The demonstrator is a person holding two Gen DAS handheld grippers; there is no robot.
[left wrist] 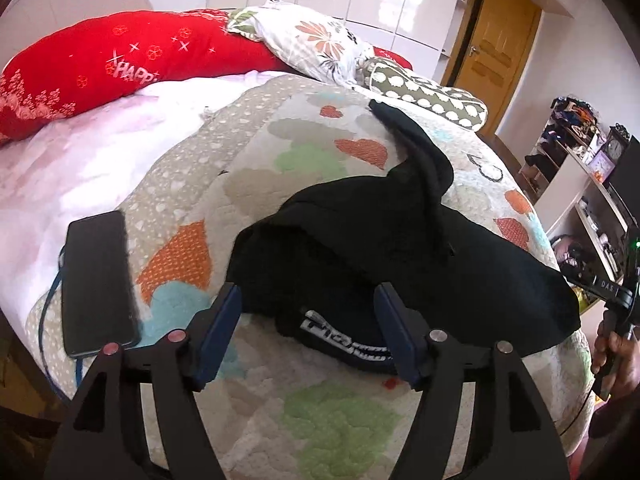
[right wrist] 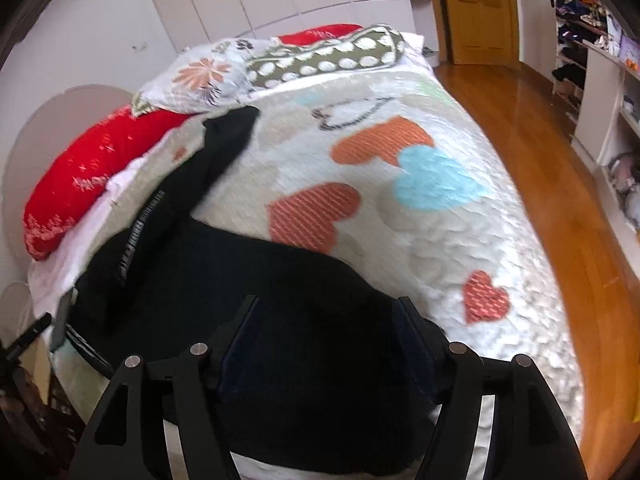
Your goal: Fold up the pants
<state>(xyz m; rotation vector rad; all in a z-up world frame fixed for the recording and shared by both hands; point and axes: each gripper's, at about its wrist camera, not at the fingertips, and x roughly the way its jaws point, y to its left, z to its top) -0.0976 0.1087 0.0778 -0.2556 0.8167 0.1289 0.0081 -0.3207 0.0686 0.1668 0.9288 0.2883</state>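
The left tool (left wrist: 308,300) stands wide above the black pants (left wrist: 392,248), its blue pads clear of the cloth. A dark phone (left wrist: 98,280) lies left of it on the heart-print quilt (left wrist: 320,412). The right tool (right wrist: 326,312) is also wide, nothing gripped, with the pants (right wrist: 240,276) bunched beneath it on the bed, one leg trailing toward the red pillow (right wrist: 80,176).
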